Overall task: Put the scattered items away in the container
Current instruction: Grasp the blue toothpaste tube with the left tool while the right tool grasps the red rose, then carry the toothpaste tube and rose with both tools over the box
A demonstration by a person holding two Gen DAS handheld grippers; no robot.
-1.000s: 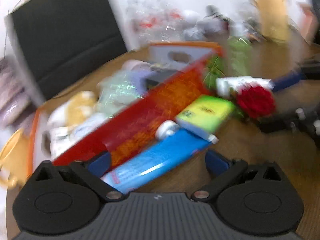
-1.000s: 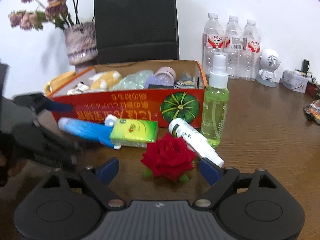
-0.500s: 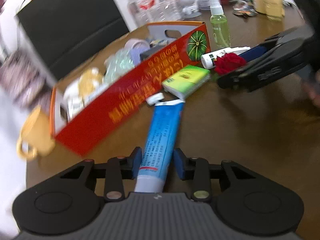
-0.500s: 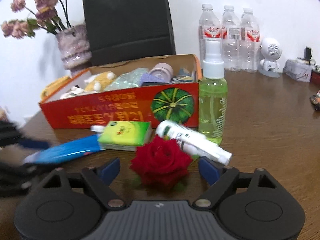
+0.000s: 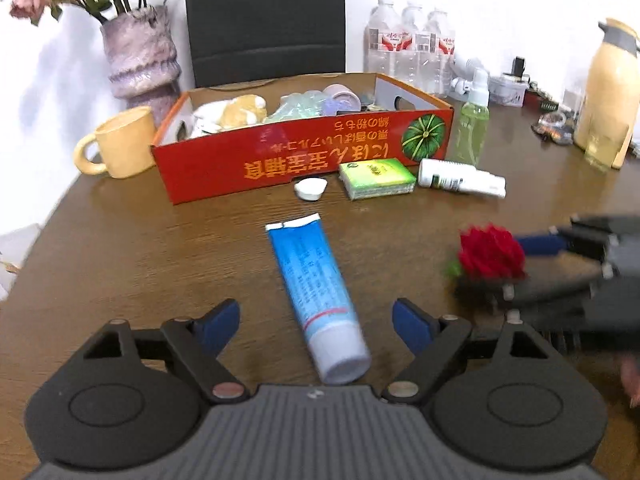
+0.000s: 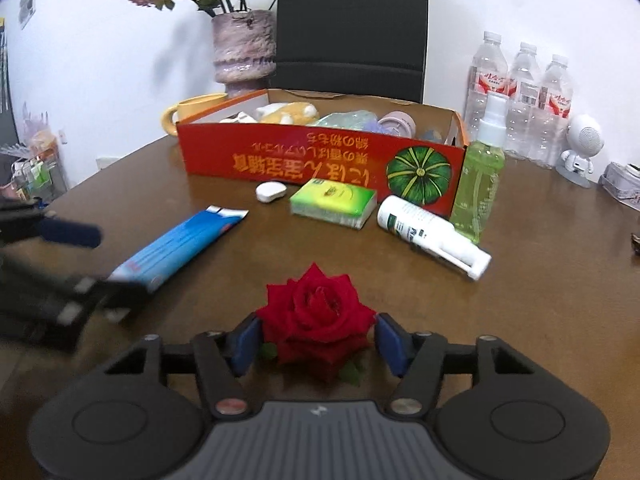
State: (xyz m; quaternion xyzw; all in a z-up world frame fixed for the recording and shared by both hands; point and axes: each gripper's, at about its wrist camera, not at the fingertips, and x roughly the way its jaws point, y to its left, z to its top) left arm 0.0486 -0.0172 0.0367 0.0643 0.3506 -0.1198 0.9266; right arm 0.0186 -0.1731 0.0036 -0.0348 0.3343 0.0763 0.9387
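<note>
Left wrist view: red cardboard box (image 5: 280, 160) printed with upside-down orange characters, not legible, and a green pumpkin picture; it holds a plush toy and other blurred items. On the brown wooden table (image 5: 140, 248) before it lie a small white cap (image 5: 310, 189), a green tissue pack (image 5: 376, 178) with unreadable print, and a white spray bottle (image 5: 460, 179) on its side. The blue and white tube (image 5: 316, 292) lies between the spread fingers of the left gripper (image 5: 316, 322), which have just been opening and touch nothing. A yellow mug (image 5: 120, 142), a purple vase (image 5: 140, 56) and three water bottles (image 5: 412, 54) with red labels stand around.

Right wrist view: right gripper (image 6: 316, 342), its jaws just closing, has both blue pads against the red fabric rose (image 6: 318, 312), which rests on the table. An upright green spray bottle (image 6: 480, 184) stands beside the box's right corner. The left gripper enters blurred at the left edge, hiding the tube's cap end.
</note>
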